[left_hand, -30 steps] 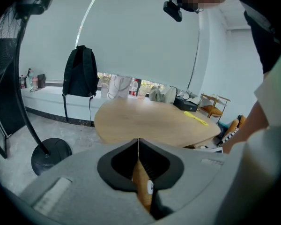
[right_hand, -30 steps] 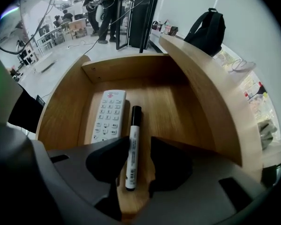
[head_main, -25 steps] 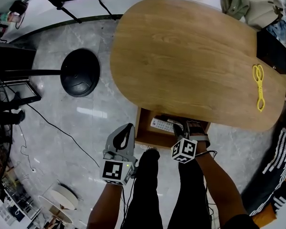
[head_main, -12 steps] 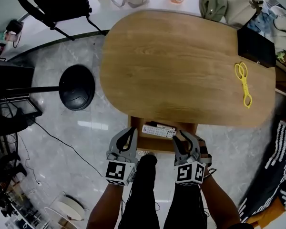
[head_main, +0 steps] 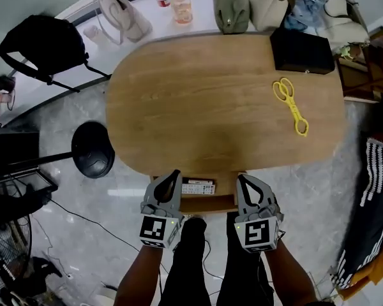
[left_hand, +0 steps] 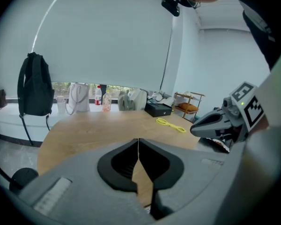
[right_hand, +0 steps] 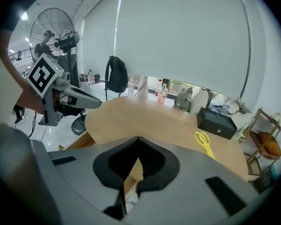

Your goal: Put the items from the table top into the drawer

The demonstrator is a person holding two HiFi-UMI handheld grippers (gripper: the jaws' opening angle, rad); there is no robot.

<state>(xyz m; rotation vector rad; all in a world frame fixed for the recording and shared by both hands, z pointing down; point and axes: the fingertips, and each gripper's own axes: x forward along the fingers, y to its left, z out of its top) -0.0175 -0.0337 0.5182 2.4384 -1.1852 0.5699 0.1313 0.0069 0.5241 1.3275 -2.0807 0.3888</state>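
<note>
I am holding both grippers empty over the open wooden drawer (head_main: 207,203). The left gripper (head_main: 173,174) is resting with its jaws together on nothing, and the right gripper (head_main: 242,180) has just been closing its jaws, with nothing between them. Below and between their tips, a white remote control (head_main: 198,187) is lying in the drawer, so that part looks done. Well ahead and to the right of the right gripper, yellow plastic scissor-shaped tongs (head_main: 290,106) are lying on the oval wooden table (head_main: 191,107), waiting to be fetched. A black box (head_main: 302,51) is sitting just beyond them and is perhaps left to stow too.
</note>
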